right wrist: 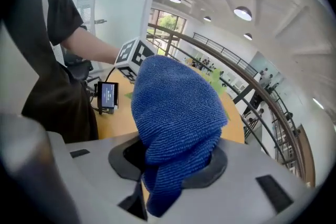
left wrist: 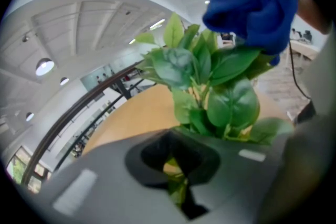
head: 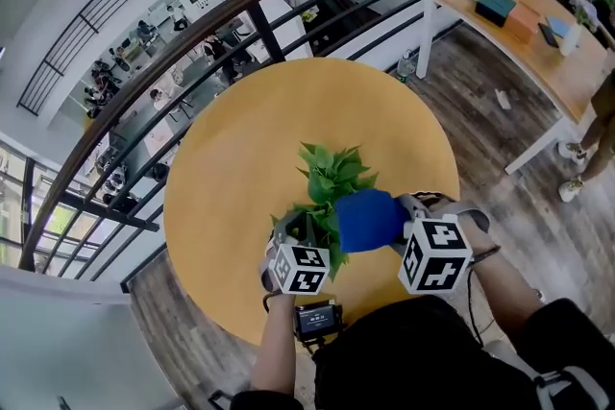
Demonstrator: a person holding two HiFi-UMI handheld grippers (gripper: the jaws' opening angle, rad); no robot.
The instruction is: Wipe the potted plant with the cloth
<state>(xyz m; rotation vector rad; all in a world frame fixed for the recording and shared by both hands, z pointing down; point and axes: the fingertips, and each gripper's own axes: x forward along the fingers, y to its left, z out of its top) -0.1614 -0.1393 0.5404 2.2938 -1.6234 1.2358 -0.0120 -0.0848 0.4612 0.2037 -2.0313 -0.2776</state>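
A leafy green potted plant (head: 332, 173) stands on the round wooden table (head: 240, 130); leaves and my left gripper hide its pot. My left gripper (head: 293, 233) is at the plant's near left side, its jaws shut with a green stem or leaf pinched between them (left wrist: 176, 178). The leaves (left wrist: 210, 81) rise just beyond those jaws. My right gripper (head: 399, 228) is shut on a bunched blue cloth (head: 368, 218), which rests against the plant's right-hand leaves. The cloth (right wrist: 176, 113) fills the right gripper view and bulges out of the jaws (right wrist: 170, 165). In the left gripper view the cloth (left wrist: 257, 2) sits atop the foliage.
A small black device with a lit screen (head: 317, 317) lies at the table's near edge. A dark railing (head: 221, 14) curves behind the table, over a lower floor with people. A long wooden desk (head: 538, 34) with boxes stands at the upper right.
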